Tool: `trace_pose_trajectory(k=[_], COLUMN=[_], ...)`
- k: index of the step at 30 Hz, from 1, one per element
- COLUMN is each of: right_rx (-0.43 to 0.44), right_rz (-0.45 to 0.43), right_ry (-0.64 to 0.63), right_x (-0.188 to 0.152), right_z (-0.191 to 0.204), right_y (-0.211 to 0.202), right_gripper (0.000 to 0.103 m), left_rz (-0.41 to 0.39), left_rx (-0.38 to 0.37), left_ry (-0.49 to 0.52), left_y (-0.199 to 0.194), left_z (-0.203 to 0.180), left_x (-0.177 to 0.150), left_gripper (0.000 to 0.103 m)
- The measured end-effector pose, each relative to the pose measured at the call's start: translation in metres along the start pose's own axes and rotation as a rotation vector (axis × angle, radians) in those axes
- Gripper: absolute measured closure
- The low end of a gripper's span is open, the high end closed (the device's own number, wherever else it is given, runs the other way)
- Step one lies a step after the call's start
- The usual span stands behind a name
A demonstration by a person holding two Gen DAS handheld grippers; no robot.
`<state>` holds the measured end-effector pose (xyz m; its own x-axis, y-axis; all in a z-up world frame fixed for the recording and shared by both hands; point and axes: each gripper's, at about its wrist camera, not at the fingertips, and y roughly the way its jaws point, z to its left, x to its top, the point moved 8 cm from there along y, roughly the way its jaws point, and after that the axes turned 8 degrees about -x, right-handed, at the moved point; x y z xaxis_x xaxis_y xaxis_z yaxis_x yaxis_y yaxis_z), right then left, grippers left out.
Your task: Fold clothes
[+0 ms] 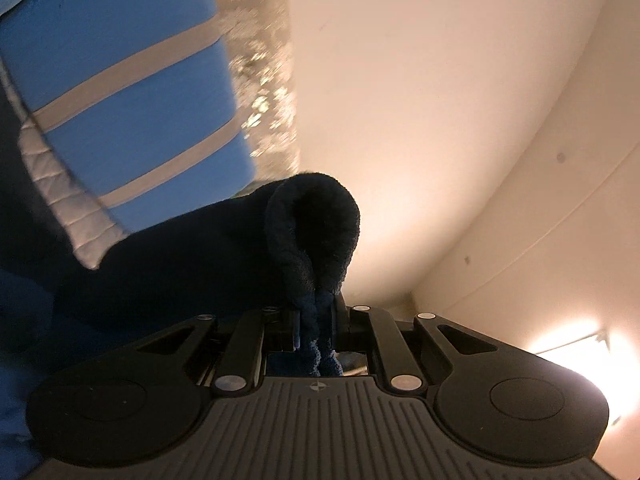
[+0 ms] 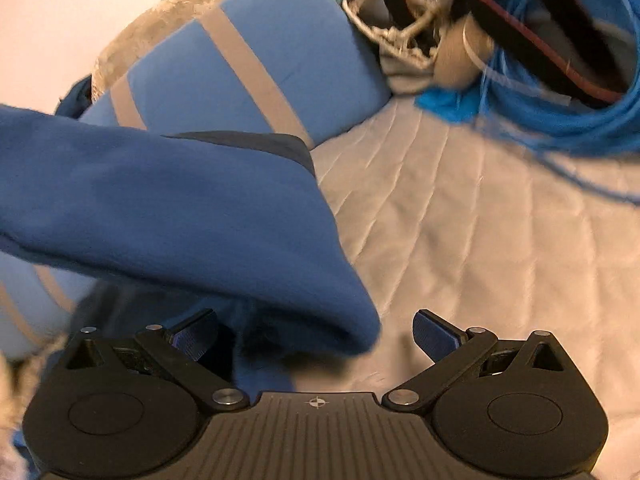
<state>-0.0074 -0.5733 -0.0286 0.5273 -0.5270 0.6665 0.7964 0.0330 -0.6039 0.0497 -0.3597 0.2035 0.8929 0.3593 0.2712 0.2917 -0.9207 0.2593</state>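
- Left tongs (image 1: 316,320): clamped on a doubled edge of the dark blue fleece garment (image 1: 312,224), pinched fabric bulging into a loop just beyond the tips, toward 12 o'clock in the left wrist view.
- Right tongs (image 2: 316,336): spread wide apart, gripping nothing; the blue fold of the same garment (image 2: 172,200) hanging in front of the left pad and reaching toward the middle of the gap, contact with the pad impossible to tell.
- Garment location: lifted off the quilted bed cover (image 2: 460,216), draped from 9 o'clock toward centre in the right wrist view.
- Light blue cushion with grey stripes (image 2: 256,60) behind at 11 o'clock; tangle of blue cords and other items (image 2: 540,80) at 1 o'clock.
- Handling, as judged: soft, thick, limp fleece, light, not fragile, not slippery; likely to sag and bunch between grips.
- Best hold: a hem or corner, pinched through both layers, well apart from the left grip to keep the edge taut.
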Motion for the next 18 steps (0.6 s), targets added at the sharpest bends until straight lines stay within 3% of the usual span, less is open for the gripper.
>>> trace_pose_trajectory(k=[7,9,11,18], right_rx=[-0.028,-0.081,-0.134,-0.268], right_rz=[-0.059,-0.090,-0.106,-0.180], right_ry=[-0.188,-0.255,-0.328,-0.641], right_x=[-0.005,-0.005,-0.008,-0.021], right_z=[0.036,0.042,0.045,0.055], right_y=[0.000,0.001,0.003,-0.005], right_gripper=[0.001,0.008,0.022,0.038], left_rz=[-0.044,-0.054,-0.065,-0.107], left_rx=[-0.055,-0.060,-0.063,-0.058], left_ry=[0.008,0.011,0.012,0.027], left_y=[0.002,0.000,-0.003,-0.021], left_z=[-0.032,-0.037,-0.042,-0.048], left_x=[0.013,0.016,0.020,0.037], left_gripper=[0.091,0.091,0.091,0.091])
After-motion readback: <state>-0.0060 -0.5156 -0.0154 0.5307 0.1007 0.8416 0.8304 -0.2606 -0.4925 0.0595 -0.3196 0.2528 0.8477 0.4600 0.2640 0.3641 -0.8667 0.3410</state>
